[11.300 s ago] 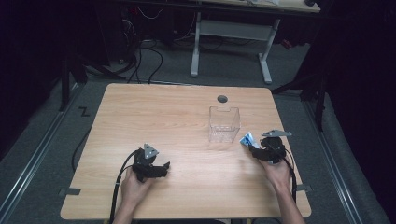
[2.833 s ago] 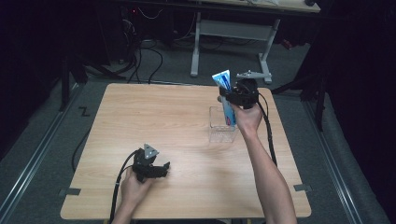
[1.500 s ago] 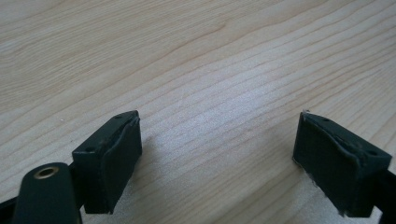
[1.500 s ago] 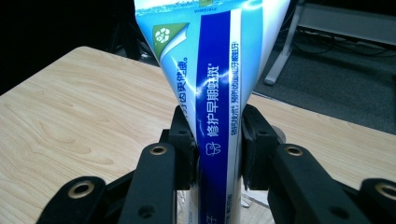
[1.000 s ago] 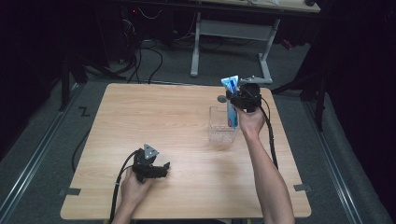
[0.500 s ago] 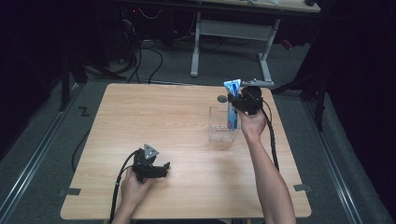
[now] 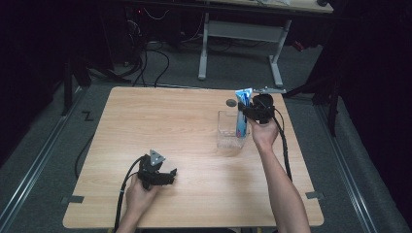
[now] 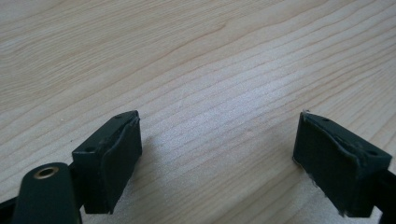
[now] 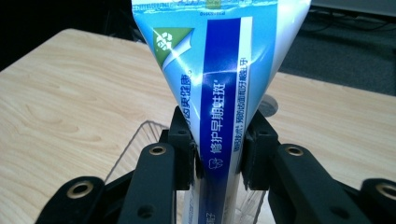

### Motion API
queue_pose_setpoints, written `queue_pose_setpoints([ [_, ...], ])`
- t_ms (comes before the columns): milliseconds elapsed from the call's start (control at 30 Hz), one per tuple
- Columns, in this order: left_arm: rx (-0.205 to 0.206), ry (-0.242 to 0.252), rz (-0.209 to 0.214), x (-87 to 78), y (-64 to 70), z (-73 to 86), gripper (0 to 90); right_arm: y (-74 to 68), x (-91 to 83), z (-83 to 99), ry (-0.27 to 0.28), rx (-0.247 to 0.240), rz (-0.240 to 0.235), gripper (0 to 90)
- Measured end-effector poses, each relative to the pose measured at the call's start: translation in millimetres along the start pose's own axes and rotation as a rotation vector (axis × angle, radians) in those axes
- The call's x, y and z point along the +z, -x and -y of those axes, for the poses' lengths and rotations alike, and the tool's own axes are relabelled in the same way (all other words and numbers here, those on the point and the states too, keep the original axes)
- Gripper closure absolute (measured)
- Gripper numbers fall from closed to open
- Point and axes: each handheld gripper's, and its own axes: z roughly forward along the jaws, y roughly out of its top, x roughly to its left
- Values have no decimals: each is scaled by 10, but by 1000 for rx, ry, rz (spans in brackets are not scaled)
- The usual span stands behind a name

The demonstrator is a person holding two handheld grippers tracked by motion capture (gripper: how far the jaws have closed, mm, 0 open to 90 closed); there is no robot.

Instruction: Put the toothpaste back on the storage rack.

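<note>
At the near left of the wooden table [image 7: 160,121], the person's left hand [image 7: 136,196] rests on the top with the left gripper [image 7: 167,177] lying low over the wood, its cable [image 7: 120,204] trailing back off the near edge. Seen from the left gripper view, that left gripper [image 8: 219,158] stands spread wide with nothing between its jaws, just bare grain under them. Moving across to the right, a clear plastic box [image 7: 229,130] stands upright on the far right part of the table, with a small round grey disc [image 7: 231,103] set in the wood just behind it. A blue and white toothpaste tube [image 7: 242,114] stands upright with its lower end down inside the box, at the box's right side, and its flat crimped end up above the rim. The right gripper [image 7: 248,110] is clamped on the tube above the box's rim, held by the person's right hand [image 7: 265,133] with the forearm reaching in from the near edge. In the right gripper view the jaws of the right gripper [image 9: 217,149] press on both sides of the tube [image 9: 219,84], which fans wider above them, and the box's rim [image 9: 140,133] shows below. Beyond the table stands a white desk frame [image 7: 238,34] on the grey floor.
</note>
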Motion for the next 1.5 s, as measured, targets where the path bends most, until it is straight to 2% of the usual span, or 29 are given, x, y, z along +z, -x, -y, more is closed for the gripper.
queue_pose_setpoints([
  [367,0,0,0,0,0,0,156,-80,26,54,-28,-28,-16,696],
  [633,1,-1,0,-1,0,0,156,-53,27,143,-41,-3,-27,694],
  [1233,0,-1,0,-1,0,0,156,-38,80,229,-80,9,-25,684],
  [1500,0,0,0,0,0,0,156,-38,64,254,-76,0,-18,671],
])
